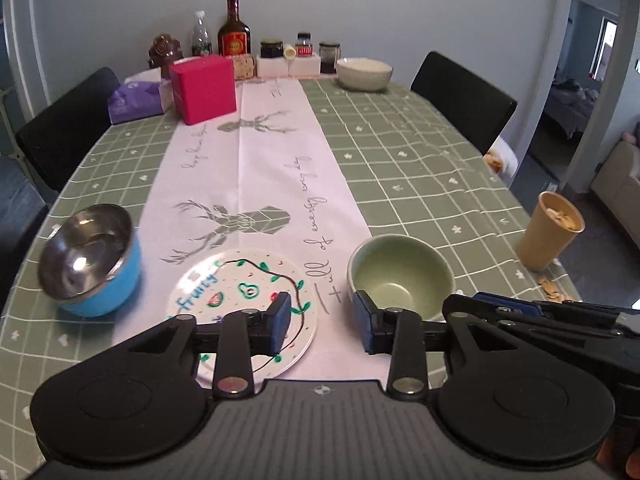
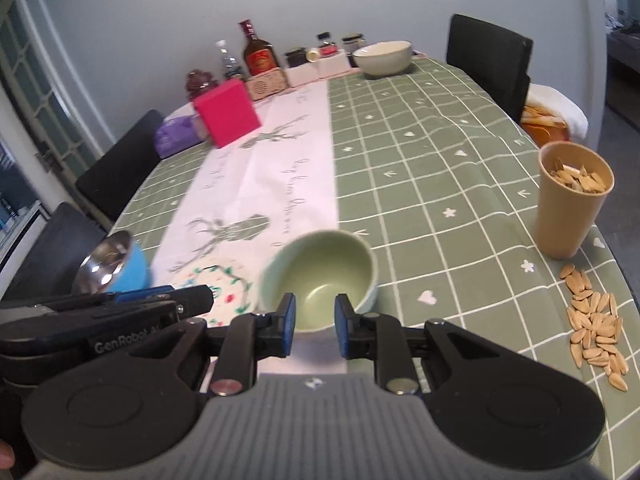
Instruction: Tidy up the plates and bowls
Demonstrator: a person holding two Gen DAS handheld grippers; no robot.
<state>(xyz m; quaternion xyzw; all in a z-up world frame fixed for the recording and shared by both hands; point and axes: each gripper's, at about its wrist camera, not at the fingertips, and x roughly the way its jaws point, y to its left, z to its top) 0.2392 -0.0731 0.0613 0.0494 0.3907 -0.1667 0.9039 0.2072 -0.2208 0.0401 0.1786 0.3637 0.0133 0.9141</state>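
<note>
Green checked cloth covers the desk, and my left tongs (image 1: 322, 322) hang open, empty, above the painted plate (image 1: 244, 312). My right tongs (image 2: 315, 322) hover, parted and empty, just short of the green bowl (image 2: 320, 276). It looks ceramic, glazed and slippery, probably breakable, so I'd pinch its near rim.

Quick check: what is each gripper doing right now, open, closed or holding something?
Left gripper: open, holding nothing, above the table.
Right gripper: partly open, holding nothing; the green bowl lies beyond its fingertips.
</note>
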